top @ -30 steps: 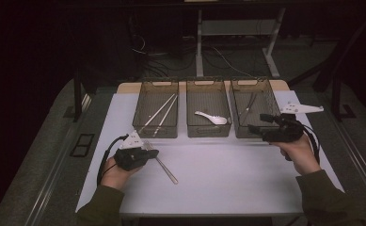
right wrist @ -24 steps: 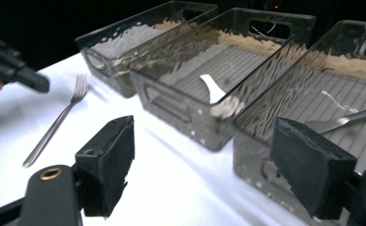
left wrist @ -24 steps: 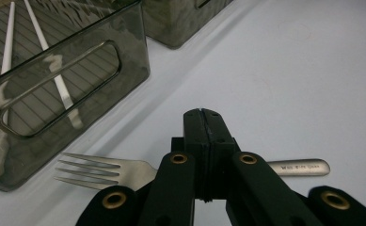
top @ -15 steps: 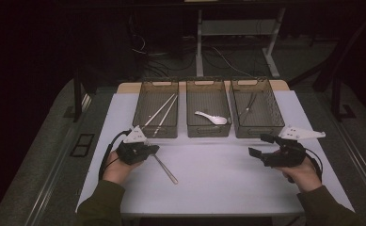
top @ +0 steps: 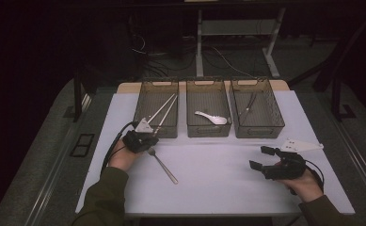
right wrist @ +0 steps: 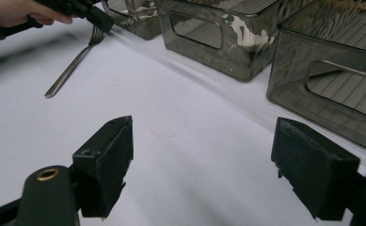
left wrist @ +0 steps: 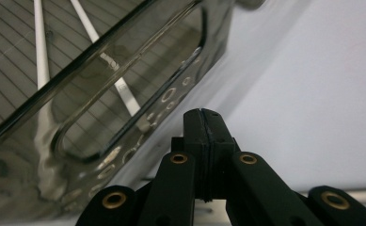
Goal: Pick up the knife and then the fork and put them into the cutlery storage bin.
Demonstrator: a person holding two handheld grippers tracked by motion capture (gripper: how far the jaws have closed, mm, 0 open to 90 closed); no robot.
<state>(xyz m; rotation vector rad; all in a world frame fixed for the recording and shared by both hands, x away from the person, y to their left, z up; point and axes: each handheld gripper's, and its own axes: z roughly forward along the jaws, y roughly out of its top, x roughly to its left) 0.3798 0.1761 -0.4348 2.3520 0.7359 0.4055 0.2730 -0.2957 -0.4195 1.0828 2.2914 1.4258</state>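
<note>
While my left tool (top: 148,140) sits closed and empty at the fork's (top: 163,164) tines, now nearer the left bin (top: 156,130), my right tool (top: 261,158) has dropped to the desk (top: 218,183) at 4 o'clock, jaws wide, empty; fork remains unsorted at 8 o'clock.

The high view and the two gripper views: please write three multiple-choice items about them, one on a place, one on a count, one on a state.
1. Where does the silver metal fork lie?
A. on the white table
B. in the middle bin
C. in the right gripper

2. How many dark see-through plastic bins stand in the row?
A. two
B. three
C. four

3. How do the right gripper's jaws stand?
A. shut on a spoon
B. shut, nothing held
C. open, nothing held

Key: 1 A, the fork rests on the table by the left gripper. 2 B, three bins stand side by side. 3 C, bare table shows between the jaws.
</note>
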